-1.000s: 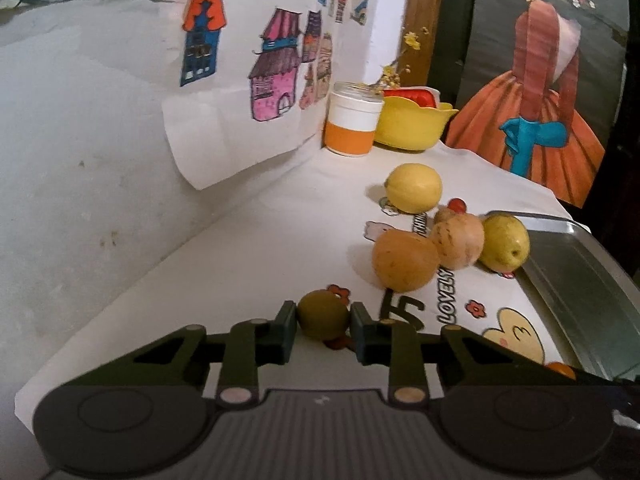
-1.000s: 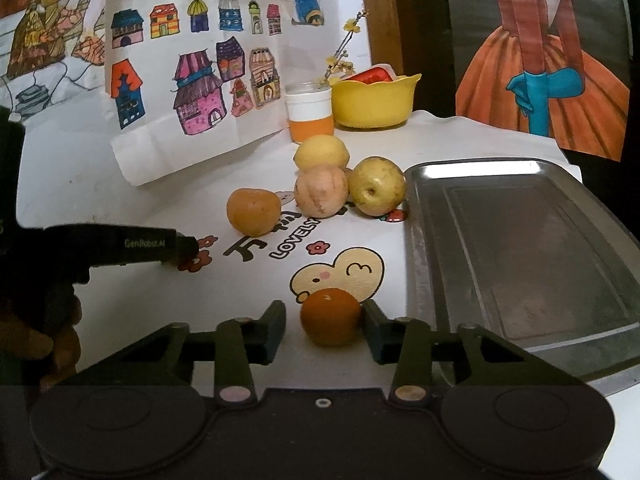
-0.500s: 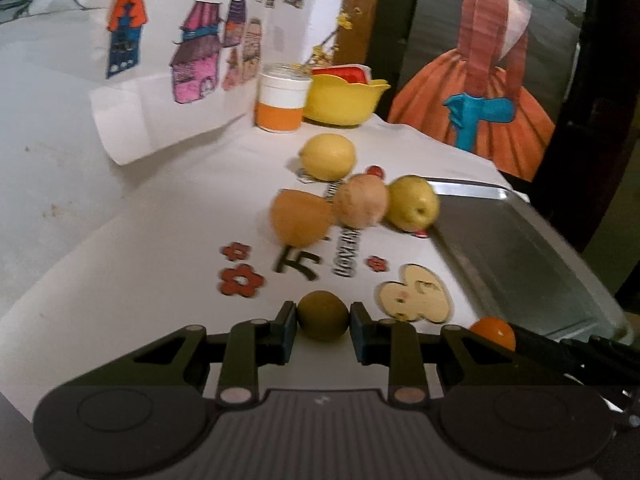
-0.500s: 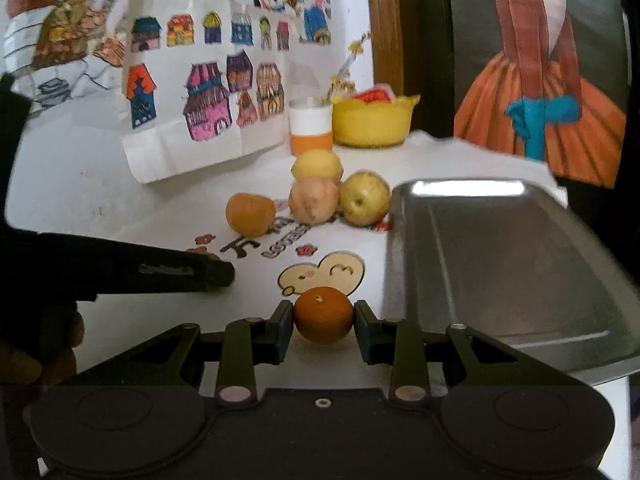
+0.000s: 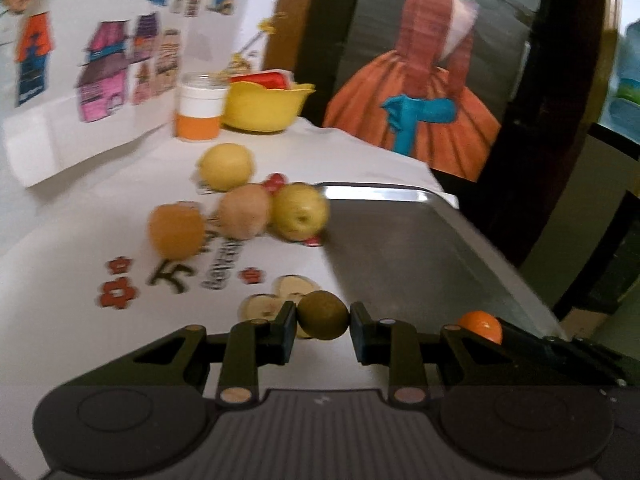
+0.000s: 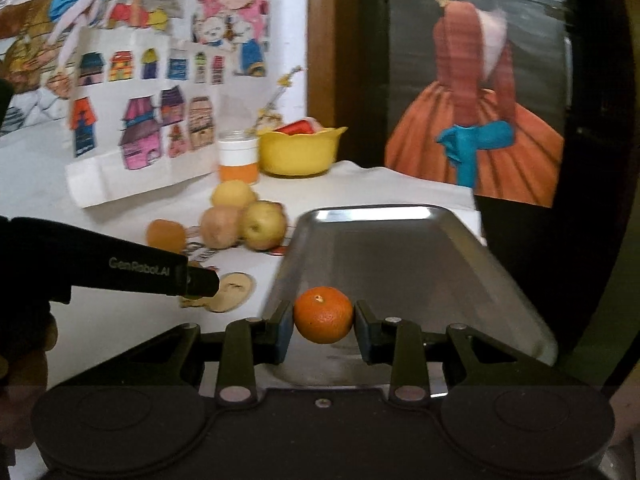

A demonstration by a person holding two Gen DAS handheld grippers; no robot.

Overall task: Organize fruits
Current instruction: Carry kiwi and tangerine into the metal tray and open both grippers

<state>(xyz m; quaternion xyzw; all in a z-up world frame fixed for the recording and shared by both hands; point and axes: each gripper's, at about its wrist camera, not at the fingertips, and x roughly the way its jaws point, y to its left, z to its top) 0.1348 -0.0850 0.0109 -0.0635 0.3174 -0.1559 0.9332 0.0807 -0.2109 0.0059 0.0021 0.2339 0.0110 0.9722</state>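
Olive-green round fruit [image 5: 323,314] is pinched between the pads of the left tongs [image 5: 323,316], held over the white counter [image 5: 120,344] just left of the metal tray [image 6: 400,256]. Right tongs [image 6: 324,315] grip an orange tangerine [image 6: 324,314], held over the tray's near end. Tray interior is bare. Four fruits sit clustered on the counter beside the tray's far left corner: yellow apple [image 5: 300,211], tan fruit [image 5: 245,216], orange fruit [image 5: 177,231], yellow fruit [image 5: 226,166]. Left view is motion-blurred.
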